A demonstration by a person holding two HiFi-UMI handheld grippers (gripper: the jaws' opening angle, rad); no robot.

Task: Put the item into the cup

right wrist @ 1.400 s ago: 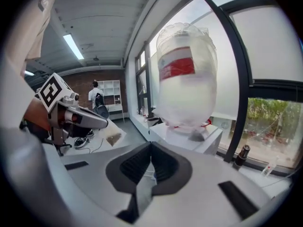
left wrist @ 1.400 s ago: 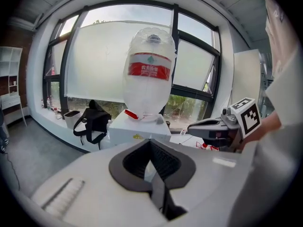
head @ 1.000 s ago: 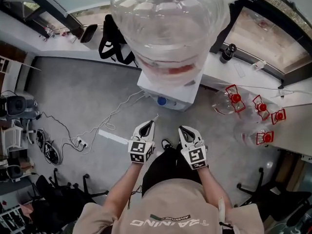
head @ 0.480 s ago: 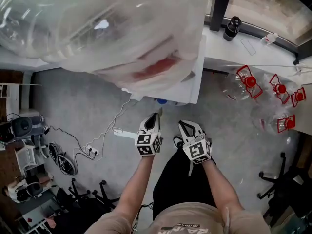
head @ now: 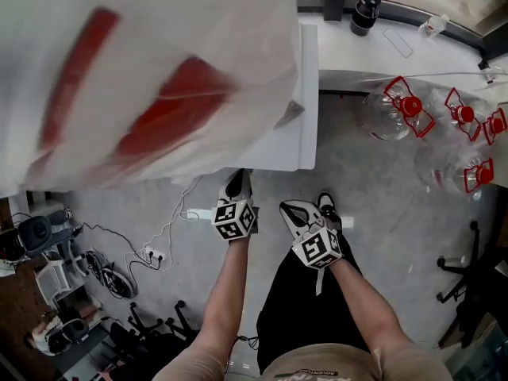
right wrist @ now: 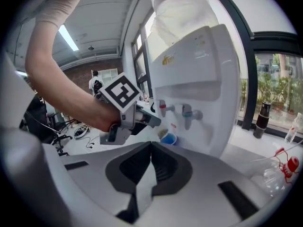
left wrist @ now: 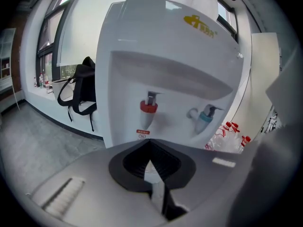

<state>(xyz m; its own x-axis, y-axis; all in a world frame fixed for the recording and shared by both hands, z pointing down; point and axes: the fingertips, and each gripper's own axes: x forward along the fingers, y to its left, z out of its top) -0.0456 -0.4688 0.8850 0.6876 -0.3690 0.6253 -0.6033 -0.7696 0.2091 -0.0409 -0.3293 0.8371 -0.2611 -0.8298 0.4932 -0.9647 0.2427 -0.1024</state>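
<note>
A white water dispenser [left wrist: 170, 65] stands in front of me, with a red tap [left wrist: 148, 107] and a blue tap [left wrist: 204, 115]. A small blue cup [right wrist: 168, 138] sits under the taps in the right gripper view. My left gripper [head: 237, 179] is shut with nothing in it and points at the dispenser front; it also shows beside the cup [right wrist: 142, 119]. My right gripper [head: 287, 209] is shut too and hangs back a little, to the right. In the head view the big water bottle [head: 143, 78] hides the taps and the cup. I see no loose item.
Several empty water bottles with red caps [head: 405, 109] lie on the floor at the right. A dark flask [head: 365, 10] stands on the sill. Cables and a power strip [head: 151, 252] trail at the left. A black backpack [left wrist: 78, 91] leans against the wall beyond the dispenser.
The head view has closed in, so the water bottle now fills the upper left. Both grippers have edged towards the dispenser, the left one further. Both stayed shut.
</note>
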